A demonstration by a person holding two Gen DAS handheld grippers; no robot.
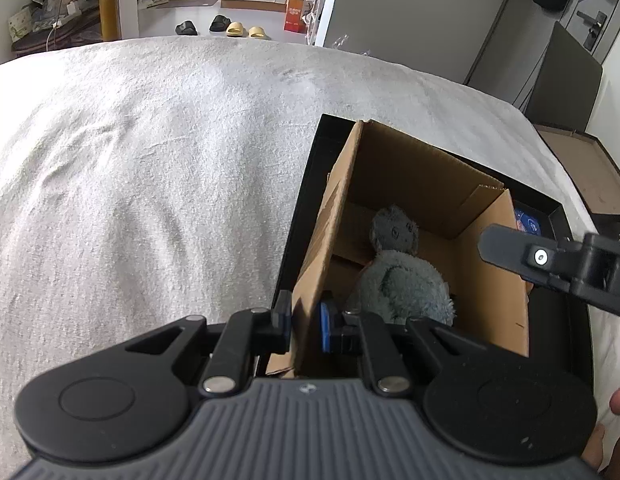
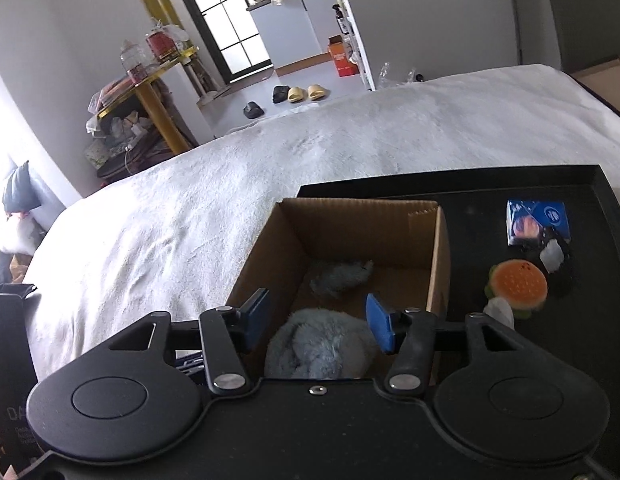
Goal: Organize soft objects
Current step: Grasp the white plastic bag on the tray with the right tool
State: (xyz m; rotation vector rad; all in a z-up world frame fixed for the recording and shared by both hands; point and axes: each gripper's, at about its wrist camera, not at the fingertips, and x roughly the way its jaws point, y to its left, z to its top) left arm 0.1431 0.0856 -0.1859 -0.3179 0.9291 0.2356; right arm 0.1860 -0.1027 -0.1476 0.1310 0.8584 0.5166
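- Left gripper (image 1: 306, 326): jaws clamped on the near wall of the open brown cardboard box (image 1: 486, 280).
- Right gripper (image 2: 316, 322): jaws apart above the box, nothing pinched.
- Grey-blue plush toy (image 1: 402, 280) lies inside the box, below the right jaws.
- Box sits on a black tray (image 2: 470, 192) on the white-blanketed bed (image 1: 150, 160).
- Orange burger-shaped plush (image 2: 518, 284) on tray, right of the box.

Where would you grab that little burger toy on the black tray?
Probably across the round orange bun of the burger toy, coming straight down from above. It lies flat on the black tray, with the cardboard box to one side, so the top is the freest approach.
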